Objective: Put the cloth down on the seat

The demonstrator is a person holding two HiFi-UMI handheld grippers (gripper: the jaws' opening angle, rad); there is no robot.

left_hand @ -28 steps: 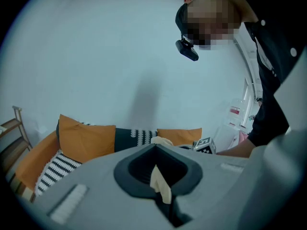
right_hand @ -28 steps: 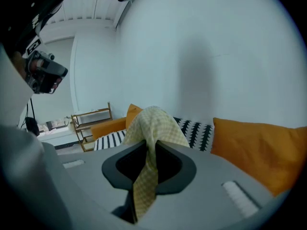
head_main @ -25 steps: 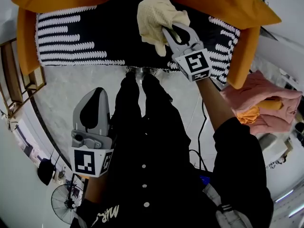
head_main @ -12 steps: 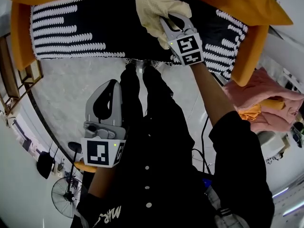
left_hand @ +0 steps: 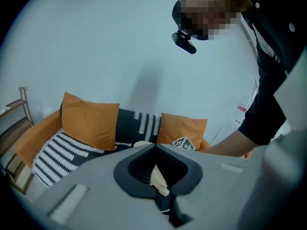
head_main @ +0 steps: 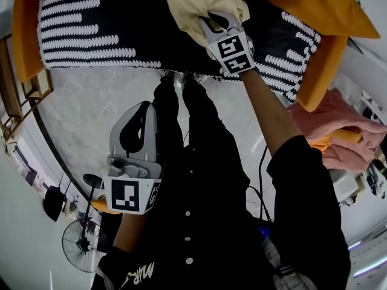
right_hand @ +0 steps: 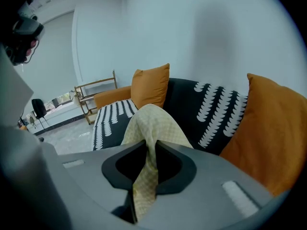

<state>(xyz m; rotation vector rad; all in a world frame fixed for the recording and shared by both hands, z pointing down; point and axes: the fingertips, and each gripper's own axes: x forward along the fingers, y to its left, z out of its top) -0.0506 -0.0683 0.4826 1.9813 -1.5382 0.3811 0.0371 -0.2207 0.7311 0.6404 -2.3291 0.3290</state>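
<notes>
The pale yellow, fine-checked woven cloth [head_main: 195,6] hangs soft and bunched over the black upholstered seat with white scalloped stripes [head_main: 91,41]. Your right gripper [head_main: 215,22] pinches a fold of it. You look to be at the lowering step. Next, bring it down onto the seat and let go. Your left gripper [head_main: 140,110] is clenched on nothing, low at your side. Plump orange cushions [head_main: 338,17] flank the seat.
</notes>
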